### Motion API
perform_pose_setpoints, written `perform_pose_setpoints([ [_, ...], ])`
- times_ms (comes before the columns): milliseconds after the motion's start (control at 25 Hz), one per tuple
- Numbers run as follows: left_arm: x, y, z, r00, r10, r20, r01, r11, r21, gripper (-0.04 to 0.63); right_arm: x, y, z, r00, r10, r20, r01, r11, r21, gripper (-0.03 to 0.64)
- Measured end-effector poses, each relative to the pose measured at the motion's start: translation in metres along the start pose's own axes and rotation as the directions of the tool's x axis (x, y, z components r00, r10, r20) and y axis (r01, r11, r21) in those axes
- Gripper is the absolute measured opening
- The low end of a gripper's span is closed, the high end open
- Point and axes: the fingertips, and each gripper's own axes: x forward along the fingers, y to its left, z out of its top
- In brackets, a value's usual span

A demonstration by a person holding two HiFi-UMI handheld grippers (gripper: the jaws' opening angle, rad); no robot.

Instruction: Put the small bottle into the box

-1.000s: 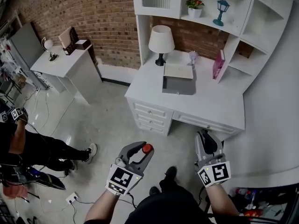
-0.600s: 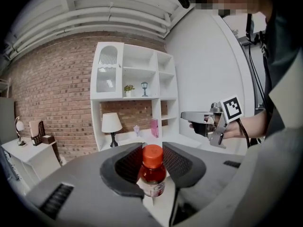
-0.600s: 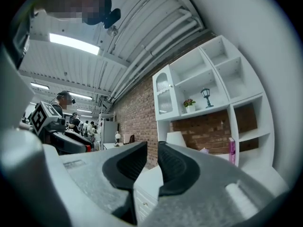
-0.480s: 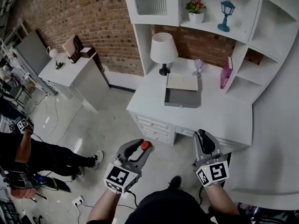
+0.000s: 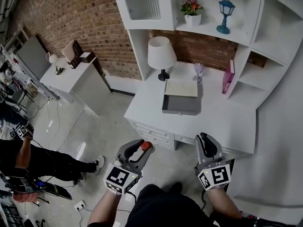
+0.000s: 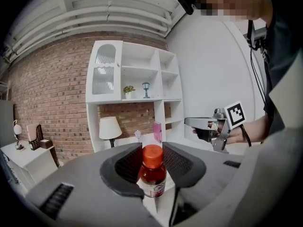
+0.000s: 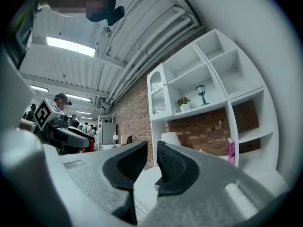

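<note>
The room is brightly, evenly lit by ceiling strip lights [image 7: 71, 46], and a pale glare is thrown on the glossy floor [image 5: 78, 149]. Both gripper views are bowed and vignetted black at the edges; the near body of the left gripper [image 6: 152, 156] is rendered soft.

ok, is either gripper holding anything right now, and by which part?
The left gripper holds the small bottle, its jaws closed on the bottle's upper part. The right gripper is shut with nothing between its jaws.
</note>
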Motion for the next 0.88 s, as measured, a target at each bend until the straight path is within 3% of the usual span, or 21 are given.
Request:
perform_pose_setpoints([
  [280, 0.028, 0.025, 0.001, 1.000, -0.016, 0.000, 0.016, 1.000, -0.011, 0.130, 0.014, -0.020, -0.005, 0.999, -0.048, -0.021, 0.047, 0.999, -0.014, 0.054],
  [880, 0.151, 0.123, 0.002, 0.982, -0.186, 0.032, 0.186, 0.982, -0.008, 0.130, 0.115, -0.070, -0.012, 0.976, -0.212, -0.048, 0.207, 0.975, -0.084, 0.038],
])
